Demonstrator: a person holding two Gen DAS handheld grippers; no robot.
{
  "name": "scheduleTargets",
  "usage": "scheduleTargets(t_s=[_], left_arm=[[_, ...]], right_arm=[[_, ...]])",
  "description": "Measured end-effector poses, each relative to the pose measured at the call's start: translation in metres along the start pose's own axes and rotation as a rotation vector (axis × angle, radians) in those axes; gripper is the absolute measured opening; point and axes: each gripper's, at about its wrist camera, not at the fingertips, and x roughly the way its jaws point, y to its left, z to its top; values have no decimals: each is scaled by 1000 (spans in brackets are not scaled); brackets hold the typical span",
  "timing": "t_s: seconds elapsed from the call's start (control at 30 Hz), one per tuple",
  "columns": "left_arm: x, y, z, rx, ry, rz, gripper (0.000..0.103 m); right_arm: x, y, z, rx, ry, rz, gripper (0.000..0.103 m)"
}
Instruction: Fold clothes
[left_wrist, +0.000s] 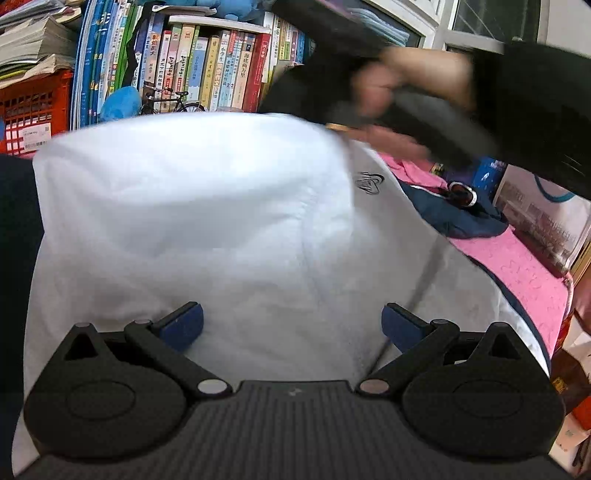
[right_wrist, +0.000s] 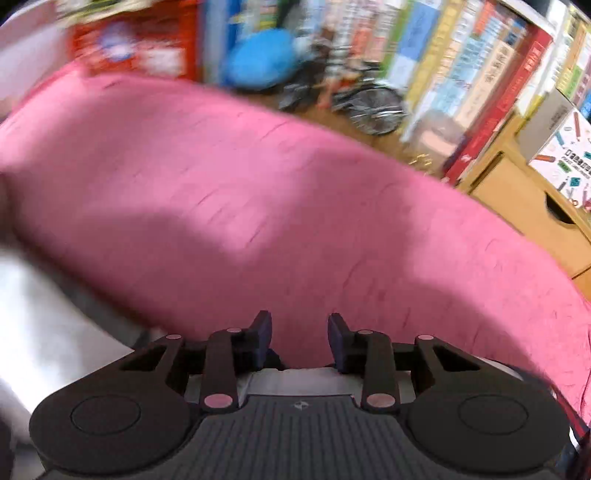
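Both claws hang open: left claw (left_wrist: 291, 325) over white shirt (left_wrist: 207, 206).

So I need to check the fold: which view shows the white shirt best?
The left wrist view: the white shirt fills its middle, logo visible. The right wrist view catches only a blurred pale patch at its left edge, over the pink cloth.

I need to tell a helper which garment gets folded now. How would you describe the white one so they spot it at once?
Start at the pink bedspread below the bookshelf. The white T-shirt lies spread across it, beside a crumpled navy garment. It alone is white, with a small dark logo.
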Motion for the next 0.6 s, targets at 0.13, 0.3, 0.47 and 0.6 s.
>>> scheduleTargets(t_s=[0.13,0.3,0.47,0.6], left_arm=[[-2,1,0,1,-2,-14,103],[0,-3,1,23,7,-11,103],[0,-6,0,42,15,8,103],[1,-4,0,45,17,13,103]], right_arm=[[-36,23,-53,-82,26,35,35],[-53,37,-99,-100,6,6,38],[-43,39,-109,-96,-46,-76,68],[-31,25,-102,-26,-42,-101,92]])
